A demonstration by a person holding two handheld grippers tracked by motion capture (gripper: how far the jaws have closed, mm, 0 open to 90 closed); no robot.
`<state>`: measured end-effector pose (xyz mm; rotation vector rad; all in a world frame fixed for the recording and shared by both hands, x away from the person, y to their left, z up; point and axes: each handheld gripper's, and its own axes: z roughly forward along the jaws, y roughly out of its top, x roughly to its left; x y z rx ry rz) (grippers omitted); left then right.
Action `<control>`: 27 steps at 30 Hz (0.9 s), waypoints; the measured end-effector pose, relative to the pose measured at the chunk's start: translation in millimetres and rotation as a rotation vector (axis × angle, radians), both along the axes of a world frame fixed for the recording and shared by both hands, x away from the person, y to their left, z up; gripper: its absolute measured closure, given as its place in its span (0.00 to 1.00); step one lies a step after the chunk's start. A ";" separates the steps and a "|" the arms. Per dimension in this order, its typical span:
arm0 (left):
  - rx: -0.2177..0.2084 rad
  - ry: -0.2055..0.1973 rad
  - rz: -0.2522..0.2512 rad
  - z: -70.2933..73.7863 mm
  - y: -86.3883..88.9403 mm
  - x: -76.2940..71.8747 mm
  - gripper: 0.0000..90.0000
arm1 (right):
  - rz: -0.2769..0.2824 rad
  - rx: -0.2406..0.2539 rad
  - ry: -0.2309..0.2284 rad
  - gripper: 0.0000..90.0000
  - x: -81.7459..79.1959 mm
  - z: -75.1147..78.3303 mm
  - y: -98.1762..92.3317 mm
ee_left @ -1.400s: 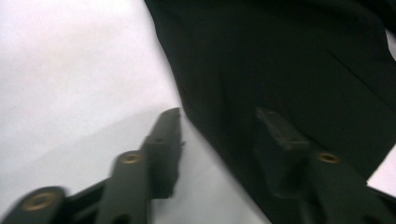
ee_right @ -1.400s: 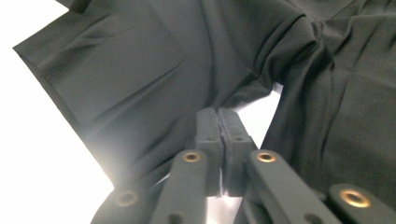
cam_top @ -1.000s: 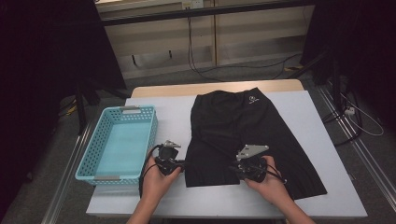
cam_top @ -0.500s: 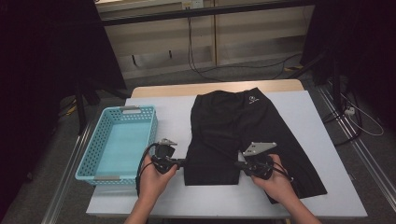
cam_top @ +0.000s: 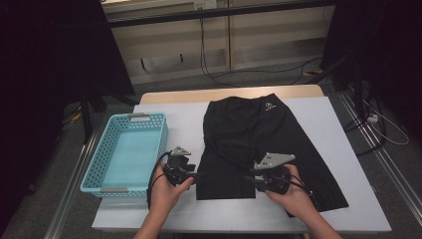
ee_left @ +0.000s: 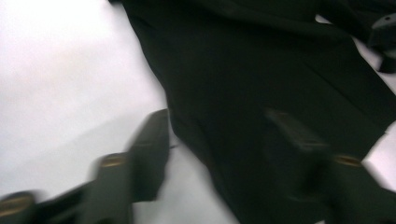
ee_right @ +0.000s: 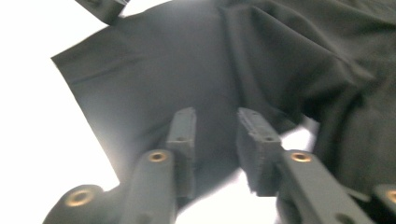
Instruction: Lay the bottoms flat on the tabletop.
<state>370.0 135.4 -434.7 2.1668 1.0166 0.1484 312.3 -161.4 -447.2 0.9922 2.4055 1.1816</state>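
1. From the high view I see black shorts (cam_top: 259,144) spread flat on the white table (cam_top: 328,134), waistband at twelve o'clock, leg hems at six. An empty blue basket (cam_top: 94,164) sits at nine o'clock of the shorts, near but apart. My left gripper (cam_top: 195,175) points at three o'clock toward the near left hem corner; my right gripper (cam_top: 250,178) points at nine o'clock over the near hem.

2. In the left gripper view my jaws have just been opening and stand wide. The shorts (ee_left: 261,88) lie under and between them, their edge running from eleven to six o'clock; the right-hand jaw is over the cloth, the left-hand one over bare table (ee_left: 56,70). The blur keeps me from telling whether either touches.

3. In the right gripper view the jaws have just been opening and stand narrowly apart, nothing pinched. Both hover over the shorts (ee_right: 187,70), with a fold at one o'clock and the table (ee_right: 32,116) at nine.
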 end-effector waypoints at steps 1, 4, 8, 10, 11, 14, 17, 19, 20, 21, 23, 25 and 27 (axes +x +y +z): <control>-0.005 0.001 -0.002 -0.7 -0.2 0.6 0.38 | 0.008 -0.001 -0.001 0.66 0.1 -1.0 3.6; -0.028 0.013 -0.004 -2.7 0.5 2.7 0.31 | 0.034 0.011 0.015 0.59 1.9 -6.0 17.9; -0.038 -0.007 0.025 0.5 4.1 5.7 0.25 | 0.082 0.038 0.018 0.55 1.4 -8.6 35.3; -0.039 -0.021 0.033 2.8 5.3 7.1 0.23 | 0.112 0.055 0.011 0.55 -1.1 -8.5 41.5; -0.039 -0.020 0.033 4.2 5.7 7.7 0.23 | 0.125 0.056 0.008 0.54 -2.6 -8.5 45.1; -0.036 -0.036 0.038 6.5 5.7 9.1 0.21 | 0.151 0.048 0.002 0.52 -3.3 -10.5 53.2; -0.039 -0.039 0.037 7.0 5.0 10.0 0.21 | 0.159 0.023 0.013 0.52 0.1 -14.8 59.6; -0.039 -0.038 0.044 6.9 5.0 10.8 0.21 | 0.168 0.002 0.008 0.50 1.0 -16.4 64.3; -0.041 -0.041 0.047 7.0 5.0 11.2 0.21 | 0.181 0.010 0.014 0.50 1.1 -16.7 66.5; -0.044 -0.042 0.048 7.2 5.1 11.4 0.21 | 0.190 0.005 0.011 0.50 0.6 -16.8 68.9; -0.048 -0.046 0.047 7.8 5.8 12.0 0.21 | 0.217 -0.023 0.013 0.49 -0.3 -18.6 73.7; -0.053 -0.045 0.055 7.7 5.7 12.1 0.21 | 0.223 -0.026 0.005 0.50 -0.2 -18.9 74.9; -0.052 -0.047 0.059 7.2 5.3 12.0 0.21 | 0.223 -0.028 0.008 0.50 0.8 -18.8 74.2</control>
